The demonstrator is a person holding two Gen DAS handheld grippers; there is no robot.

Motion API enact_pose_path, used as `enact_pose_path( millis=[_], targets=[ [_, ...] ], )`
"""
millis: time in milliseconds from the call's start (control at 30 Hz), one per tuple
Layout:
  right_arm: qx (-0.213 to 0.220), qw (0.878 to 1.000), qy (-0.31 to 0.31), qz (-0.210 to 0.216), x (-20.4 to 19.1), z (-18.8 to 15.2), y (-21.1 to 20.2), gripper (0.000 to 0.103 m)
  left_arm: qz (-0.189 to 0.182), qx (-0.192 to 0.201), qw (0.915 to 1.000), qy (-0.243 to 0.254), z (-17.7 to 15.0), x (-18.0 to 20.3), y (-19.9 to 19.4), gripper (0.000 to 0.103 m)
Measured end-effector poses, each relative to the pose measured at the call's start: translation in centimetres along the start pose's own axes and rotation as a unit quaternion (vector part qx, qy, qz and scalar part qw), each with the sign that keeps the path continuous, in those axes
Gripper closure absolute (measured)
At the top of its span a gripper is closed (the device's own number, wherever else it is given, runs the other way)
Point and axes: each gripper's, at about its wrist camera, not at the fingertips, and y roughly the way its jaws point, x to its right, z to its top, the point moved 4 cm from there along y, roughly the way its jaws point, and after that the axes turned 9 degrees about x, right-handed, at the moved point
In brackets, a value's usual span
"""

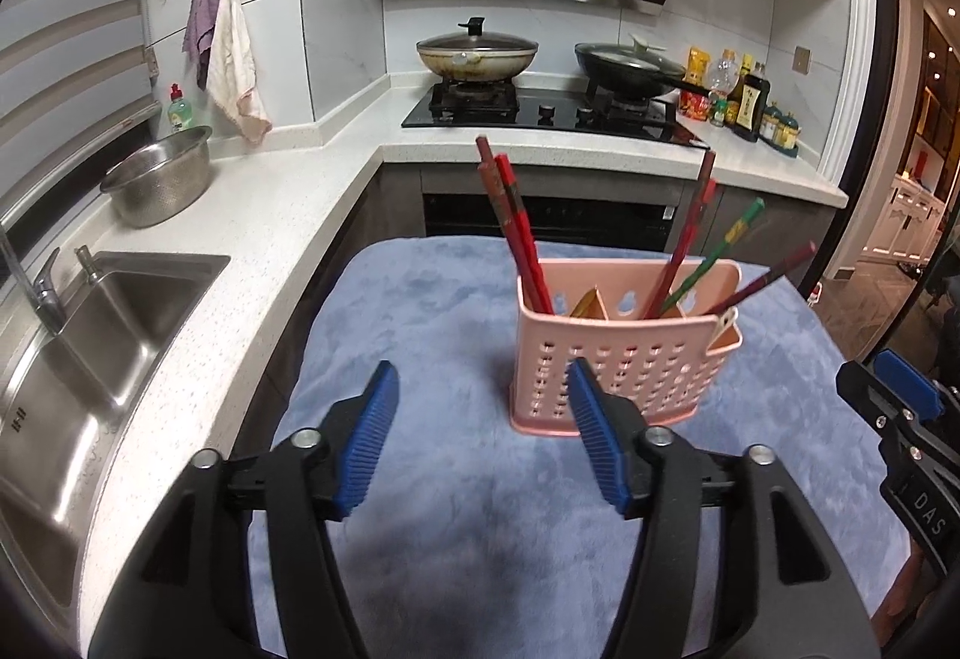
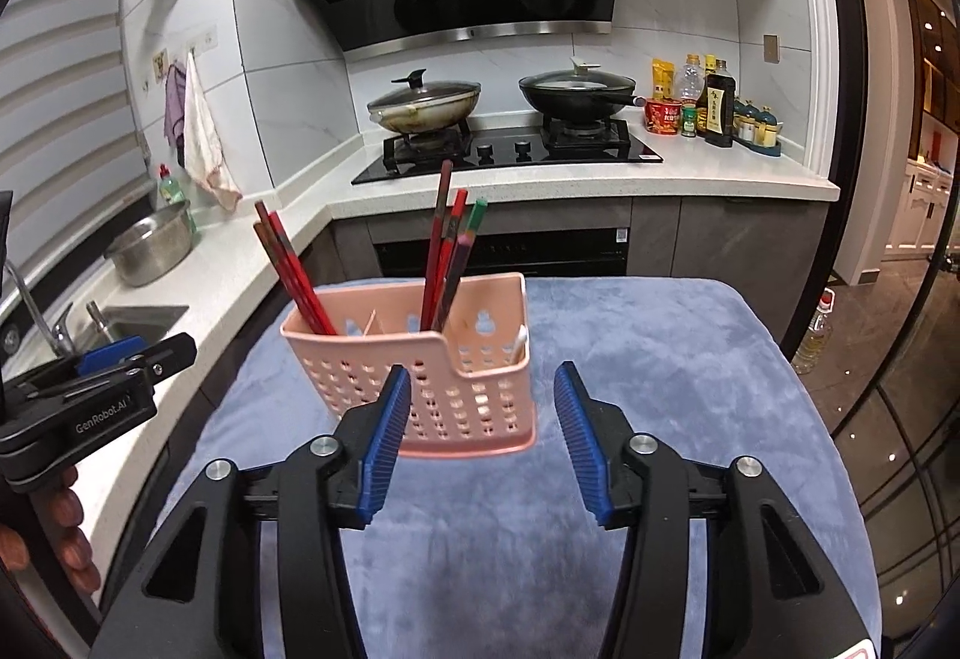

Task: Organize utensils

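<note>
Chopsticks (image 1: 516, 227) lean in perforated pink plastic caddy (image 1: 624, 365) on plush cloth (image 1: 420, 311); both grippers' ribbed fingers (image 1: 369, 443) apart, empty.

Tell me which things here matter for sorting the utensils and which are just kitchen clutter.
Job: pink caddy; chopsticks standing in it; left gripper and right gripper, both open, empty.

Clutter: steel bowl; sink; two lidded pans; sauce bottles; hanging cloths.

White-tiled kitchen (image 1: 342, 29), speckled countertop (image 1: 282, 203)
</note>
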Motion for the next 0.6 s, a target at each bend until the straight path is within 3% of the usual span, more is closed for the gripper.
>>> enact_pose_path(
  millis=[333, 600],
  targets=[
    [-0.018, 1.000, -0.007, -0.007, 0.1, -1.5, -0.2, 0.053, 0.012, -0.018, 0.9997, 0.009, -2.1, -0.1, -0.3, 0.039],
    [-0.026, 1.000, -0.005, -0.009, 0.4, -2.8, -0.5, 0.039, 0.019, -0.034, 0.9992, 0.007, -3.7, -0.4, 0.0, 0.029]
  ],
)
